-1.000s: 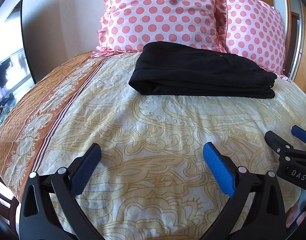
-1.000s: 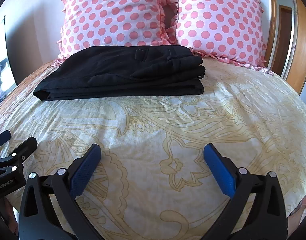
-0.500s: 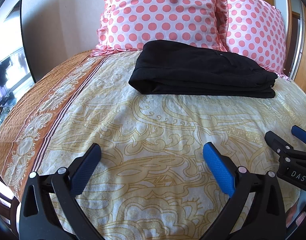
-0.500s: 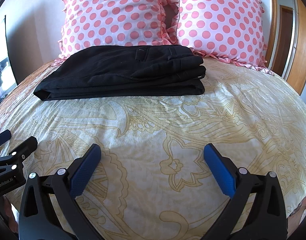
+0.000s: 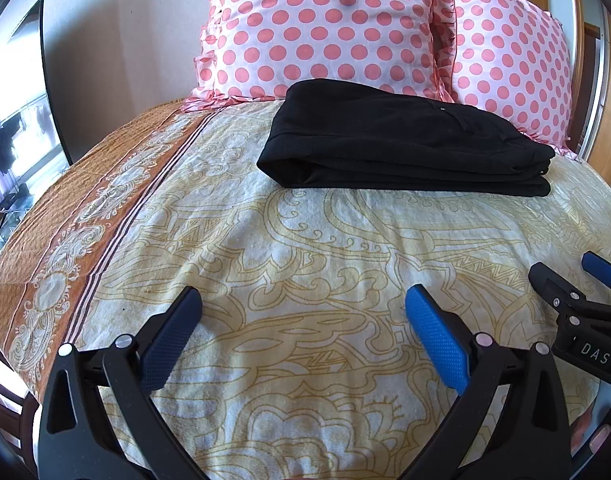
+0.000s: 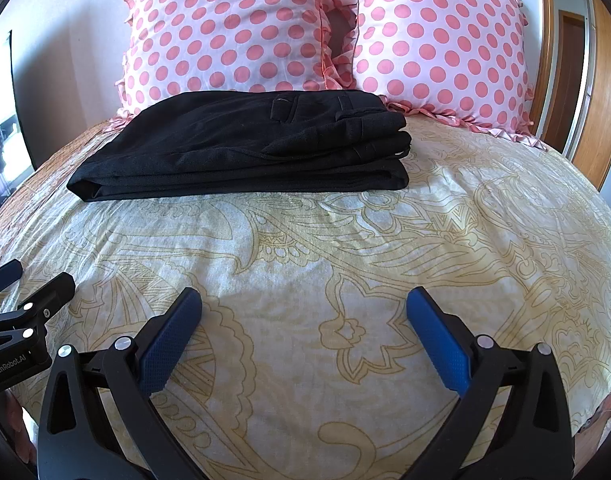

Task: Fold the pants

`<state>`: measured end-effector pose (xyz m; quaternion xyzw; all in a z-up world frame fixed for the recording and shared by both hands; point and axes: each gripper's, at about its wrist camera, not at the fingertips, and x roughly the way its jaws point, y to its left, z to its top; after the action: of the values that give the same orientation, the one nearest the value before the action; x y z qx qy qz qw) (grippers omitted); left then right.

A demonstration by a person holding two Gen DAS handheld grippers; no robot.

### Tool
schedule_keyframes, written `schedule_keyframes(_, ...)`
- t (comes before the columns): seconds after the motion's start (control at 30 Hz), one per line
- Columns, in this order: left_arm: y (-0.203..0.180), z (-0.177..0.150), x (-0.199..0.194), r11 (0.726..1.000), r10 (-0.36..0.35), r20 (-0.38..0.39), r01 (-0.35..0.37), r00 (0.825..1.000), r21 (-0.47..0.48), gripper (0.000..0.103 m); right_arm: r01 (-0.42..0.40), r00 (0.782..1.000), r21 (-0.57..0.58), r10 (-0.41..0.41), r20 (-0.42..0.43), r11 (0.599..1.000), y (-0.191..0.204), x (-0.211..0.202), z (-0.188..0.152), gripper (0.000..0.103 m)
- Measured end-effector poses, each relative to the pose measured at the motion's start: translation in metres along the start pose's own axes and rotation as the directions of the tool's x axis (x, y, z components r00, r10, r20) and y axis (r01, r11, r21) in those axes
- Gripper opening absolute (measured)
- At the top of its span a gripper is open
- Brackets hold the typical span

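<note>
Black pants (image 5: 405, 144) lie folded in a flat stack on the bed, just in front of the pillows; they also show in the right wrist view (image 6: 245, 152). My left gripper (image 5: 301, 332) is open and empty, low over the bedspread, well short of the pants. My right gripper (image 6: 303, 332) is open and empty too, beside the left one and equally far from the pants. Each gripper shows at the edge of the other's view: the right gripper (image 5: 577, 280) and the left gripper (image 6: 25, 280).
Two pink polka-dot pillows (image 5: 325, 28) (image 6: 437, 44) stand against the wall behind the pants. The yellow patterned bedspread (image 5: 305, 240) has an orange border (image 5: 65, 208) at the left edge. A wooden door frame (image 6: 601, 120) is at the right.
</note>
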<state>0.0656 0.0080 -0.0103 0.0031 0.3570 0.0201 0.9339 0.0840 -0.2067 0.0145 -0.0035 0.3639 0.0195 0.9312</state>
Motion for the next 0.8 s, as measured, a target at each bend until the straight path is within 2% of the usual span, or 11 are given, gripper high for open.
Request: schedule_keyframes(0.8,-0.0002,-0.0009,0.0003,1.000,-0.001,-0.012,0.001,1.000,0.001,0.101,0.001,1.000,0.001,-0.001,0.000,1.000,0.0003,0.0002,0.0002,0.102)
